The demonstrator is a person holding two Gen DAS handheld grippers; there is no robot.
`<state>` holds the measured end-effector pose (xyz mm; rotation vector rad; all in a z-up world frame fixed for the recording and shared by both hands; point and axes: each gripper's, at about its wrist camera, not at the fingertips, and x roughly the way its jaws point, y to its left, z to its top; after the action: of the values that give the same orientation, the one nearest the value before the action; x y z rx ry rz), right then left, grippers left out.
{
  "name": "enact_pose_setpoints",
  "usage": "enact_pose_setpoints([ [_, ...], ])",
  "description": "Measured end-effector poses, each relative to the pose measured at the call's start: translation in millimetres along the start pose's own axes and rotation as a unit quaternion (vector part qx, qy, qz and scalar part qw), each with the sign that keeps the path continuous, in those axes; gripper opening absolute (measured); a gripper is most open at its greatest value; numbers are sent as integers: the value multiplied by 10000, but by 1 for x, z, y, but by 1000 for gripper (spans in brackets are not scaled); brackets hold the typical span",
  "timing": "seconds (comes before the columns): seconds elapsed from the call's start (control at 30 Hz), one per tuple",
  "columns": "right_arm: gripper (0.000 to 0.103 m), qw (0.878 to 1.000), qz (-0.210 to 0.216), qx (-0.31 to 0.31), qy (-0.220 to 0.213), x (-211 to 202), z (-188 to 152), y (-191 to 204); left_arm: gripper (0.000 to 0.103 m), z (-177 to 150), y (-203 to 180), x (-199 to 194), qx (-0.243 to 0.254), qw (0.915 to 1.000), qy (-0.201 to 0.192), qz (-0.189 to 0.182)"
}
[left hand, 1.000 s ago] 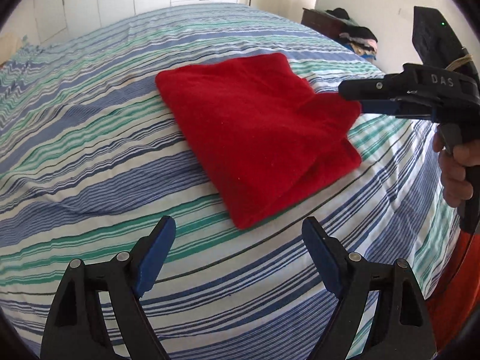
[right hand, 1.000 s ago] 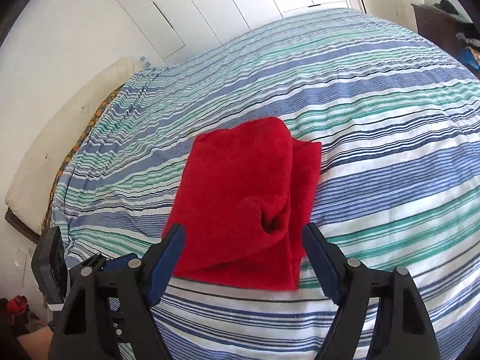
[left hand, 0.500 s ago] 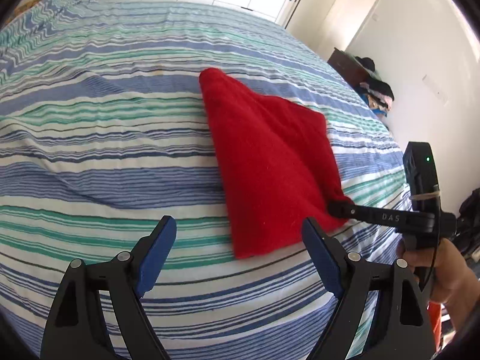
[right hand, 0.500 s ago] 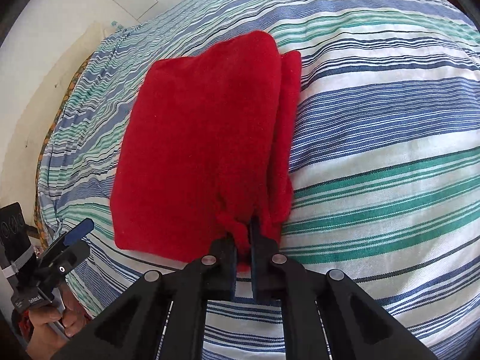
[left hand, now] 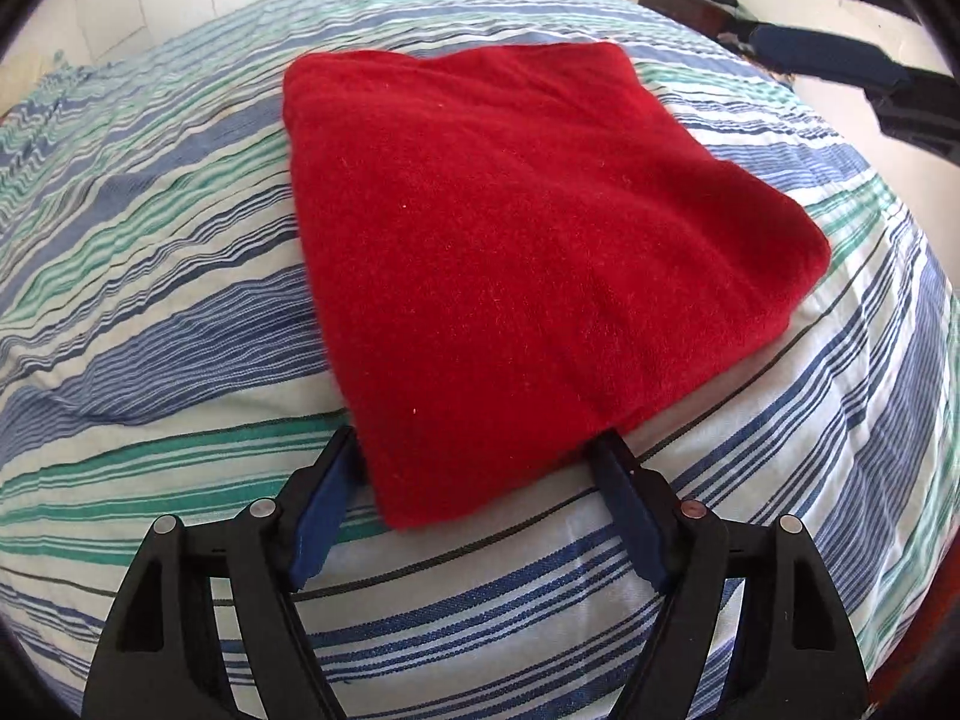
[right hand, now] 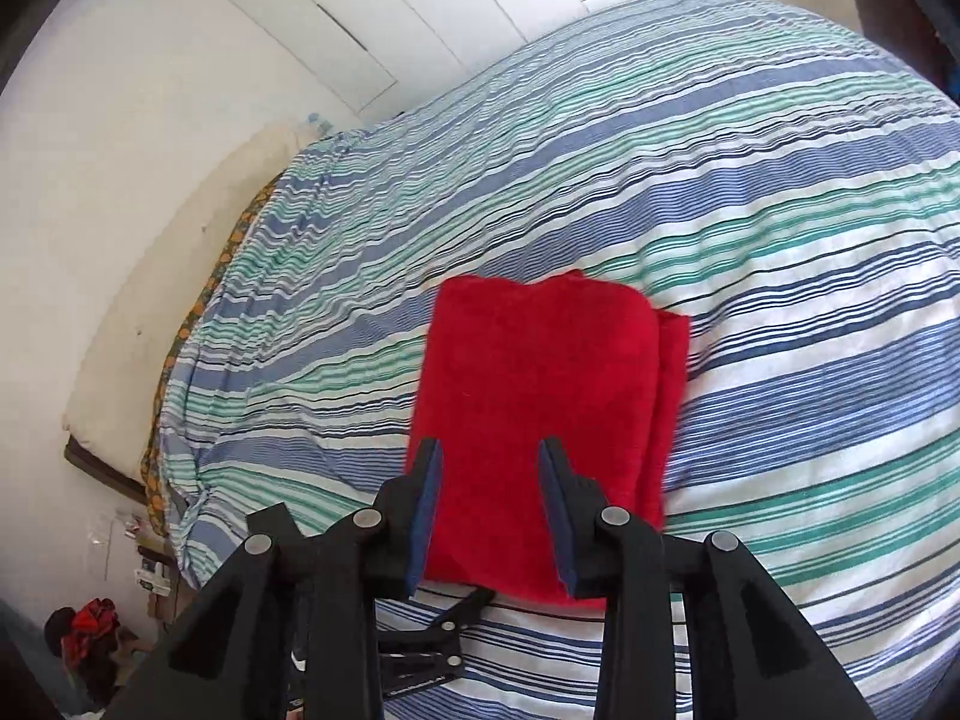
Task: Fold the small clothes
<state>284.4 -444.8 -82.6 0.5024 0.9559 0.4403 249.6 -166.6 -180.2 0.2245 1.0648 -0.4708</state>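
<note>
Striped bedspread, folded red garment flat at frame centre, long axis running lower left to upper right, left gripper spread wide straddling its near corner, right gripper parted, clasping nothing.

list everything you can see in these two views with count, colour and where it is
folded cloth: one, red, lying on the bed, near corner between the left fingers
bedsheet: one, blue, green and white stripes, covering the bed
pillow: one, cream, at the bed's edge by the wall
cupboard doors: white, behind the bed
dark cabinet: one, far corner, clothes piled on top
clutter: red and dark items on the floor beside the bed
left hand-held gripper: black with blue pads, open, around the cloth's near corner
right hand-held gripper: black with blue pads, open, above the cloth
</note>
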Motion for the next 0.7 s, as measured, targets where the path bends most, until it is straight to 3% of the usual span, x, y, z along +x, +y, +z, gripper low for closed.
enact_pose_setpoints([
  [0.07, 37, 9989, 68, -16, 455, 31, -7, -6, 80, -1, 3, -8, -61, 9999, 63, -136],
  [0.13, 35, 9925, -674, 15, 1021, 64, -27, -29, 80, -2, 10, -25, -240, 9988, -2, -422],
  [0.17, 25, 9882, -846, 65, 1277, 73, -39, -43, 80, -3, 15, -36, -404, 9973, -103, -609],
  [0.23, 22, 9908, -646, 78, 1184, 62, -47, -53, 88, -2, 29, -57, -766, 9921, -414, -897],
  [0.3, 22, 9929, -620, 45, 1013, 42, -38, -48, 90, 7, 41, -69, -1075, 9875, -740, -881],
  [0.43, 25, 9962, -712, -420, 258, 16, 14, -19, 89, 41, 44, -46, -1240, 9880, -706, -600],
  [0.53, 49, 9961, -617, -631, 93, 32, 50, -8, 89, 43, 30, -16, -1026, 9936, -234, -406],
  [0.57, 56, 9957, -646, -666, 84, 44, 56, -9, 89, 39, 23, -8, -899, 9952, -72, -387],
  [0.63, 57, 9933, -923, -614, 318, 74, 57, -25, 88, 32, 11, 4, -667, 9971, 180, -328],
  [0.7, 53, 9874, -1286, -209, 899, 107, 43, -57, 88, 27, 7, 2, -641, 9972, 194, -324],
])
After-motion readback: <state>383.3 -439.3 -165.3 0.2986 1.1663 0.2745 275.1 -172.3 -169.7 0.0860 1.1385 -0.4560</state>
